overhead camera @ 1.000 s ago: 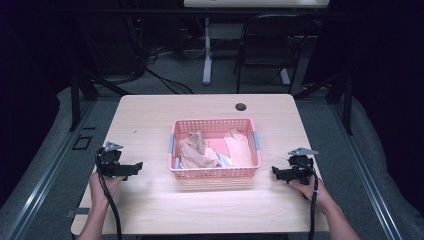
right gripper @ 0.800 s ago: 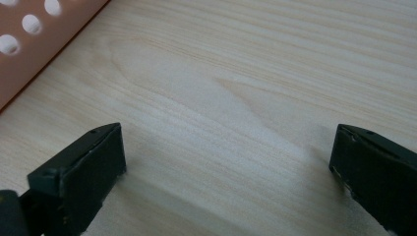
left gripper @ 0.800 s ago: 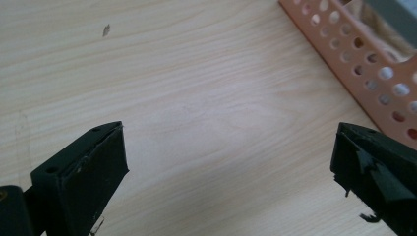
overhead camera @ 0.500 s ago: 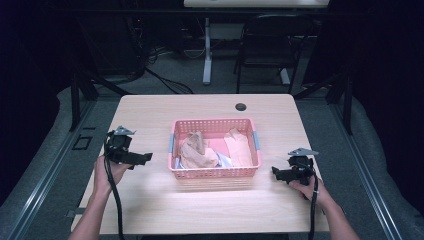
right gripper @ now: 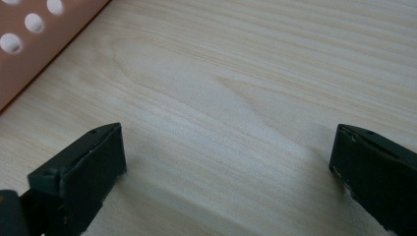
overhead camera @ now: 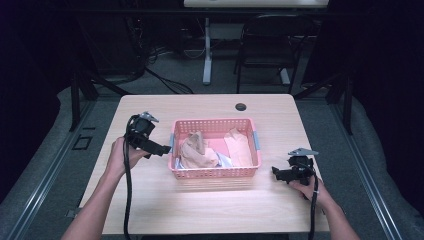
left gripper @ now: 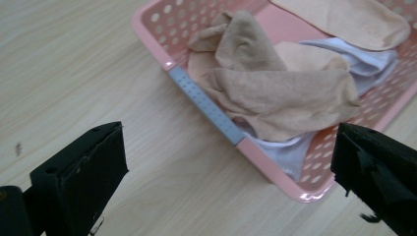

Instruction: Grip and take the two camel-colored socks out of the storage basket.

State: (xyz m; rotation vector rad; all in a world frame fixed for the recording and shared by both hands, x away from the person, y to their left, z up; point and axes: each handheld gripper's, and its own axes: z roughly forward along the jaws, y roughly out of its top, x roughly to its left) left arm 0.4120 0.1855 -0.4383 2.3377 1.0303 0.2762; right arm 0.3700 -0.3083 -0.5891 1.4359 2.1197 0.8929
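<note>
Here the pink basket [overhead camera: 215, 172] sits mid-worktop [overhead camera: 210, 210], with bare wood on both flanks and along the near edge. Tan socks [left gripper: 275, 93] are heaped inside over a white cloth [left gripper: 364, 59] that is mostly buried. The left hand-held gripper [overhead camera: 162, 149] is raised just beside the basket's left rim, jaws spread wide, empty. The right hand-held gripper [overhead camera: 276, 173] rests low near the right edge, likewise released.

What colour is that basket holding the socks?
Pink, with a grey handle strip; the basket shows best in the left gripper view.
</note>
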